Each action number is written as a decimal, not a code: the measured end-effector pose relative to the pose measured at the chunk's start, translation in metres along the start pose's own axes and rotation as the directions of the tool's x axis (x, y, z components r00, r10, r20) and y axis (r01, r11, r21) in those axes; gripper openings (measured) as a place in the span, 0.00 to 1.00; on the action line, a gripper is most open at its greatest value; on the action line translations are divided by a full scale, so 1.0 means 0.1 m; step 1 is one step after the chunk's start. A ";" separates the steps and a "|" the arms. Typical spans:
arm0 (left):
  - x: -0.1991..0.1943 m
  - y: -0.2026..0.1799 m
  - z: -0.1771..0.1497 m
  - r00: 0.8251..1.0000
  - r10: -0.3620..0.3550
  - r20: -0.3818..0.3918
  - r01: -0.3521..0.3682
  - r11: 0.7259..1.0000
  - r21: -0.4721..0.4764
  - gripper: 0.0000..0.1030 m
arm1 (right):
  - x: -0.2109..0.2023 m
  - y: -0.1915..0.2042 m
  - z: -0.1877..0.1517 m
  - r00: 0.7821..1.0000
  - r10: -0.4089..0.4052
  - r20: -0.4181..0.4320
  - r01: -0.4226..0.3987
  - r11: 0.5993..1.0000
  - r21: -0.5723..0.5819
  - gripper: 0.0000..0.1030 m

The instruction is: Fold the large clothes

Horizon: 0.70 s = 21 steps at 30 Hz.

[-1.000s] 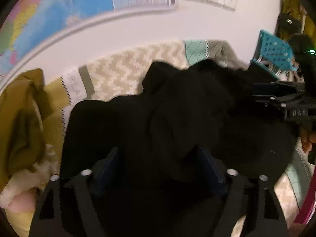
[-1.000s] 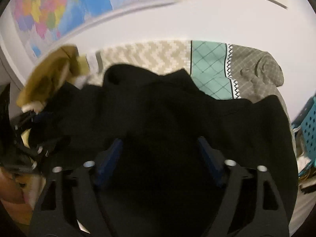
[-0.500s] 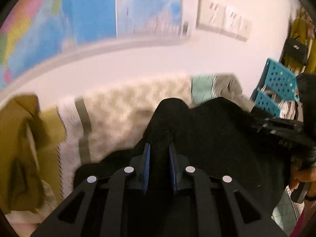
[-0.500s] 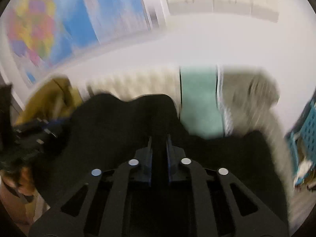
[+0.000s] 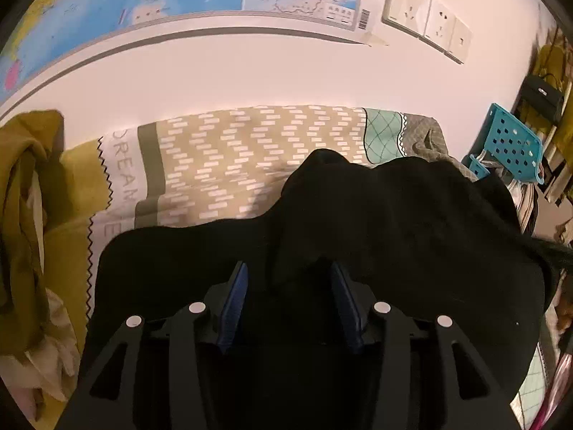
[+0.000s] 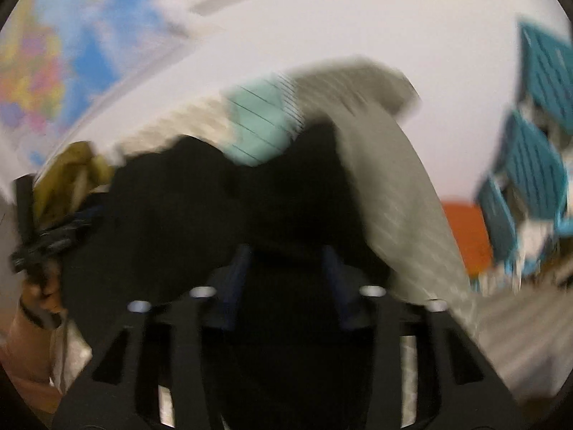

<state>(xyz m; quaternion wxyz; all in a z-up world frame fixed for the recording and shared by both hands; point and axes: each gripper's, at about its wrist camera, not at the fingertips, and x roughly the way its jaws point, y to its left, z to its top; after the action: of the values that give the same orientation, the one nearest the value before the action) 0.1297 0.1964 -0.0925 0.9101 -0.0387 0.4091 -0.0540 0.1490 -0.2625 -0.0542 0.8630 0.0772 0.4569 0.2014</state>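
The black garment [image 5: 412, 236] lies bunched on the bed [image 5: 250, 165], over the patterned cover, with a raised hump near the middle and its edge drawn toward the cameras. It is not yet flat, and no clean fold is seen.

The left gripper [image 5: 288, 304] is held low over the near edge of the garment. Its fingers [image 5: 234, 304] are parted, and a ridge of black cloth stands between them, but it is not pinched. In the right wrist view, which is strongly blurred, the right gripper [image 6: 286, 283] is also seen with its fingers apart and dark cloth in the gap; whether the cloth is touched there cannot be told.

To the left of the garment an olive heap [image 5: 25, 222] of other clothes is piled, and a blue basket [image 5: 512, 143] stands beyond the right end of the bed.

Several things could go wrong, in my judgement. If the fingers are closed on the thick hump, several layers may be taken together and the fold would come out crooked. Because the cloth is black on black, the true edge is hard to find. The olive heap is near, so it may be dragged along.
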 end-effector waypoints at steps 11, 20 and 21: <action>-1.23 0.19 -0.77 0.992 -0.085 0.098 0.091 0.994 -0.058 0.68 | -0.96 -0.07 -0.50 0.933 0.329 0.143 -0.350 0.923 0.160 0.72; -1.19 0.34 -1.44 0.971 -0.235 -0.053 0.217 0.948 -0.232 0.71 | -0.61 -0.06 -0.97 0.884 0.466 0.049 -0.453 0.824 0.341 0.76; -1.16 0.35 -1.46 0.968 -0.244 -0.055 0.223 0.942 -0.252 0.71 | -0.55 -0.05 -0.94 0.886 0.459 0.060 -0.449 0.820 0.356 0.76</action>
<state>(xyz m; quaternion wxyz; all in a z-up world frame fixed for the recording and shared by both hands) -0.0538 0.2420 -0.1073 0.8671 -0.1962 0.4438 -0.1126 0.0461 -0.2951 -0.0674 0.7544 0.3374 0.4667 0.3149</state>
